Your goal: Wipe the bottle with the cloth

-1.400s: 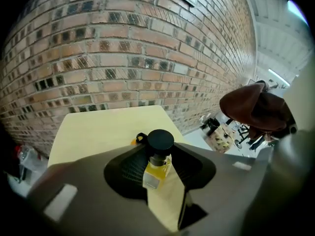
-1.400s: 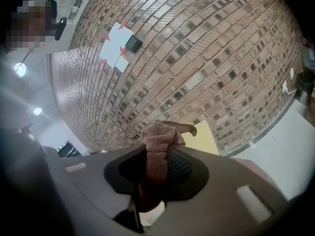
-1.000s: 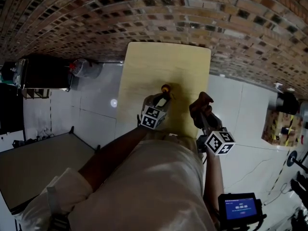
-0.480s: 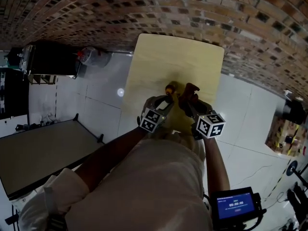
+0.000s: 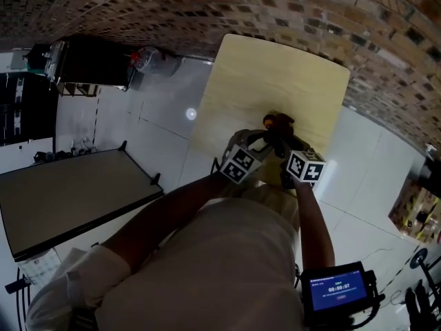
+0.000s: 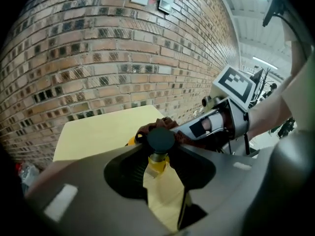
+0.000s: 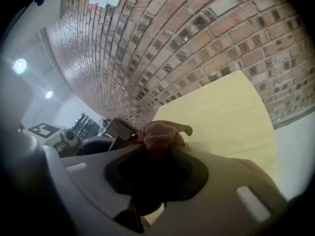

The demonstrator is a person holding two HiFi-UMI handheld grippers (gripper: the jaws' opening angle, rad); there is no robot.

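The left gripper (image 6: 160, 151) clamps the bottle (image 6: 157, 165), the right gripper (image 7: 157, 151) grips the cloth (image 7: 160, 134); hard rubbing could twist the bottle loose onto the table (image 5: 275, 74).

Soft crumpled cloth (image 7: 160, 134); smooth matt table (image 5: 275, 81)

Only the bottle's (image 6: 159, 141) cap and neck show at the left gripper view's centre, its body hidden, and the print on the head view's lower-right screen (image 5: 337, 292) is unreadably small.
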